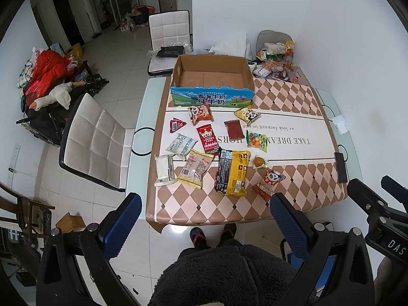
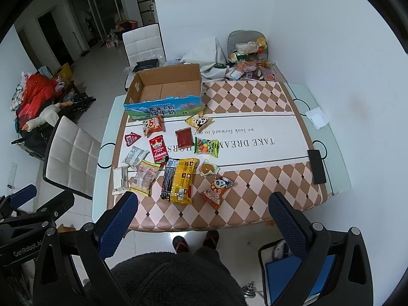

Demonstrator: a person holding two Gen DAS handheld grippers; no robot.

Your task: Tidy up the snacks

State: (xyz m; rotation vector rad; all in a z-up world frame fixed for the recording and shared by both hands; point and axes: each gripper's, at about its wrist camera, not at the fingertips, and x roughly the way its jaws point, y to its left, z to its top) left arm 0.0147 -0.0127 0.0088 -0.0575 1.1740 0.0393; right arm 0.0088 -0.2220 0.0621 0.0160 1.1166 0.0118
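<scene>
Left wrist, yellow noodle pack (image 1: 232, 172) lengthwise toward box (image 1: 212, 76)

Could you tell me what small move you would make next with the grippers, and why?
Probably lower the right gripper toward the nearest orange panda snack packet. Both it and the left gripper hang open and empty short of the table edge, the open cardboard milk box holds nothing, and every packet, including the large yellow-and-black bag, lies loose on the checked tablecloth.

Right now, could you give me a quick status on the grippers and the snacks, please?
Left gripper and right gripper open, empty, above table edge. Snacks loose on tablecloth; cardboard box empty. Nothing in the way.
</scene>
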